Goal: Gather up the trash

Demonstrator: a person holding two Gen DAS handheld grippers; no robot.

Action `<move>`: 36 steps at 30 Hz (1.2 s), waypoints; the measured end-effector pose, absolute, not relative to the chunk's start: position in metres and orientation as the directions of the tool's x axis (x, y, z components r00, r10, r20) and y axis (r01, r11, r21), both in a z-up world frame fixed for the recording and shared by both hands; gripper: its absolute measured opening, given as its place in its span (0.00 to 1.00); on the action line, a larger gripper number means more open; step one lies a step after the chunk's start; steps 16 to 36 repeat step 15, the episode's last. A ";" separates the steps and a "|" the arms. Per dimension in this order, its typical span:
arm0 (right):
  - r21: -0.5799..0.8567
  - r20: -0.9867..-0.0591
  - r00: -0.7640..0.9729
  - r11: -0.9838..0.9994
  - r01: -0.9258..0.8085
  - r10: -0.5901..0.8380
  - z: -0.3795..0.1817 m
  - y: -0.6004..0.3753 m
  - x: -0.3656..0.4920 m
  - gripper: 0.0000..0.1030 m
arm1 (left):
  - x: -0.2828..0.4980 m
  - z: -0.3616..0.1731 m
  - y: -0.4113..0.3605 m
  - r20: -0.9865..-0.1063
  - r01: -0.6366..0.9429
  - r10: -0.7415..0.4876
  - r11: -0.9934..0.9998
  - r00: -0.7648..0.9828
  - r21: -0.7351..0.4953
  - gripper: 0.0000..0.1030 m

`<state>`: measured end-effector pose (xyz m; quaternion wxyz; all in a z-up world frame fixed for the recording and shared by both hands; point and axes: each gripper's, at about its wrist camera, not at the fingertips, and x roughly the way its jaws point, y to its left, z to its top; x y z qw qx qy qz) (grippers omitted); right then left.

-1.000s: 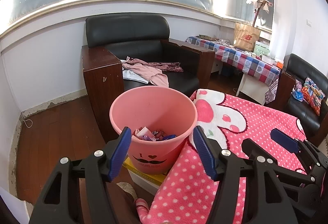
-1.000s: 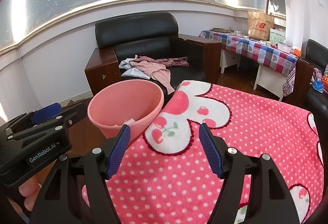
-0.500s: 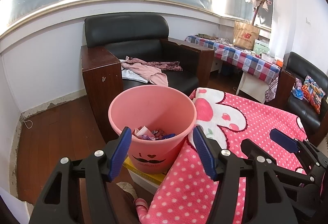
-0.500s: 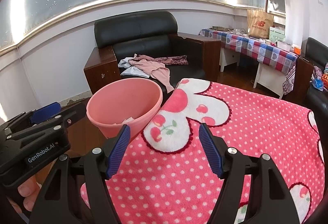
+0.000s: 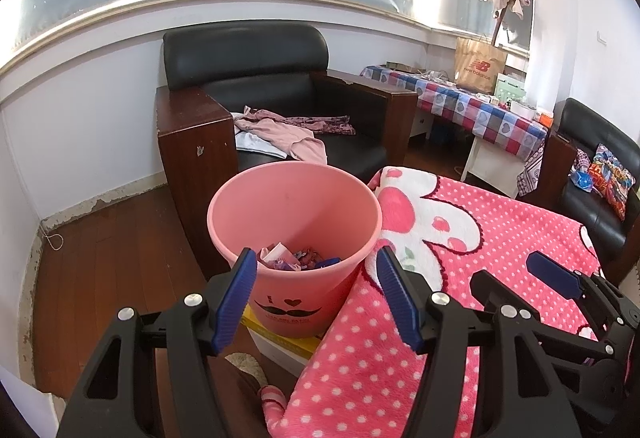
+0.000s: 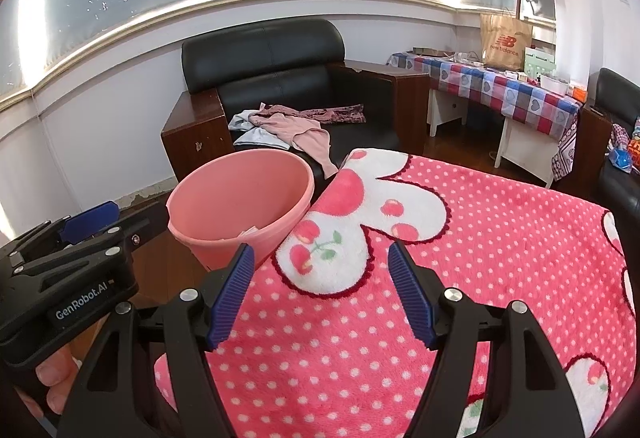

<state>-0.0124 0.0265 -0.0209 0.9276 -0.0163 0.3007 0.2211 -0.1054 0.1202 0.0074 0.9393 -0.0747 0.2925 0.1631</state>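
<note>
A pink plastic bin (image 5: 294, 222) with a moustache print stands on a yellow-edged box beside the pink dotted blanket (image 5: 460, 250). Crumpled wrappers and paper scraps (image 5: 298, 260) lie in its bottom. My left gripper (image 5: 316, 278) hangs open just in front of the bin's near rim, nothing between its blue pads. My right gripper (image 6: 322, 274) is open and empty over the blanket (image 6: 460, 262), to the right of the bin (image 6: 244, 205). Each wrist view shows the other gripper at its edge.
A black armchair (image 5: 276, 97) with wooden arms holds pink clothes (image 5: 280, 133) behind the bin. A table with a checked cloth (image 5: 480, 109) and a paper bag stands at the back right. A second black chair (image 5: 596, 173) is at far right. Wooden floor (image 5: 100, 246) lies to the left.
The bin sits a touch lower and nearer in the left wrist view as the left gripper drifted slightly. Both grippers stay open and empty.
</note>
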 end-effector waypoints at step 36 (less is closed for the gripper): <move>0.114 -0.575 0.719 0.909 -0.402 0.390 -0.025 0.019 -0.006 0.68 | -0.094 0.000 0.123 -0.597 -0.337 0.248 0.941 0.763 -0.041 0.60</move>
